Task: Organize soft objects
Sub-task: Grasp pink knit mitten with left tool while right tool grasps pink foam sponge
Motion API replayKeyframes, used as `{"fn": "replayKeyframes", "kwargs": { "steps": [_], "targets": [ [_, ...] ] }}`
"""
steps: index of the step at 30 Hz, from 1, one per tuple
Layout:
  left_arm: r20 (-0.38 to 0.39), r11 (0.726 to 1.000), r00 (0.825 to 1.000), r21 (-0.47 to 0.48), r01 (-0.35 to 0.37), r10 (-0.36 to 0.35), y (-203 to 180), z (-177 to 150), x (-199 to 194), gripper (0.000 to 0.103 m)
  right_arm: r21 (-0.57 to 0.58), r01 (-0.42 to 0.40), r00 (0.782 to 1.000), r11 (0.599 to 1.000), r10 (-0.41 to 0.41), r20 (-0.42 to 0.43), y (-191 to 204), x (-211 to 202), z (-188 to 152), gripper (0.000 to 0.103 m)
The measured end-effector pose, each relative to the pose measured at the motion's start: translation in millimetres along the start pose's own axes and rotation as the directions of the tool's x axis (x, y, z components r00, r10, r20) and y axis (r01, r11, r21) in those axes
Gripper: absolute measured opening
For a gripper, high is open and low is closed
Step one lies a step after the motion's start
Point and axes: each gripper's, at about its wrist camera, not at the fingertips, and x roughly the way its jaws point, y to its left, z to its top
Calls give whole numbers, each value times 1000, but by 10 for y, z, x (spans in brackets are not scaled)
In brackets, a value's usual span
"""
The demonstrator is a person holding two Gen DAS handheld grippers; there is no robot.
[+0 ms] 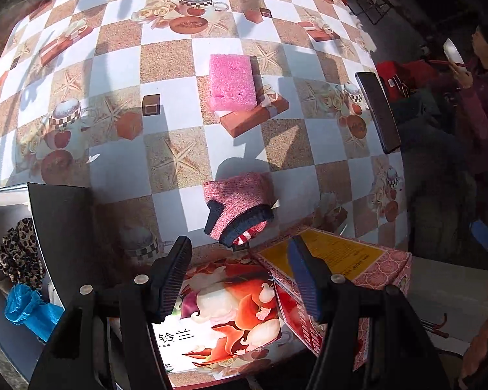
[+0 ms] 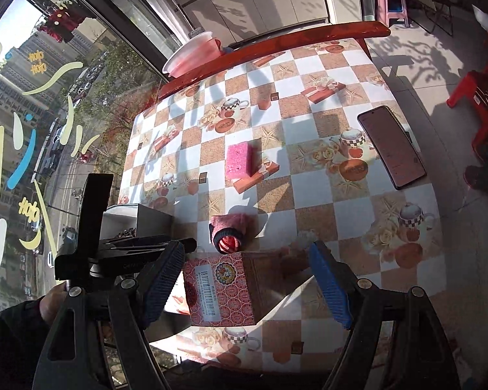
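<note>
Readable print on a box and on the window

The flower-printed box lid point(image 1: 224, 312) carries the Chinese characters "铃兰"; the window glass point(image 2: 32, 97) has yellow "holo" decals; the patterned red carton point(image 2: 221, 289) bears a barcode sticker, digits too small to read.

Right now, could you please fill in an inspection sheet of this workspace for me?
Surface: table with a checked, printed cloth, in patchy sunlight.
Job's things: pink sponge lying flat mid-table; rolled pink sock nearer the grippers; a leopard-print cloth and a blue cloth already in the white bin at the left edge.
Clutter: phone face up near the right edge; patterned red box at the near edge.
Grippers: left gripper and right gripper both open, nothing between the pads, above the box.
Cables: nothing seen.
Surroundings: window onto a street on the left; a seated person eating at the right.
</note>
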Motion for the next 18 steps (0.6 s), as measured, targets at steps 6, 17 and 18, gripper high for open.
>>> {"fn": "replayKeyframes", "kwargs": {
  "steps": [6,17,18],
  "targets": [
    [-145,1000,989,10,-19,21,-73,156,551,66,-130,33,995,991,-45,-94,-36,501,423,80],
    [-112,999,993,-33,-25,21,46,167,725,25,-311,23,973,950,-93,-212,244,1649,956,80],
    [-95,999,995,-44,-24,19,72,154,688,25,-329,17,972,944,-93,-218,279,1732,976,80]
  ]
}}
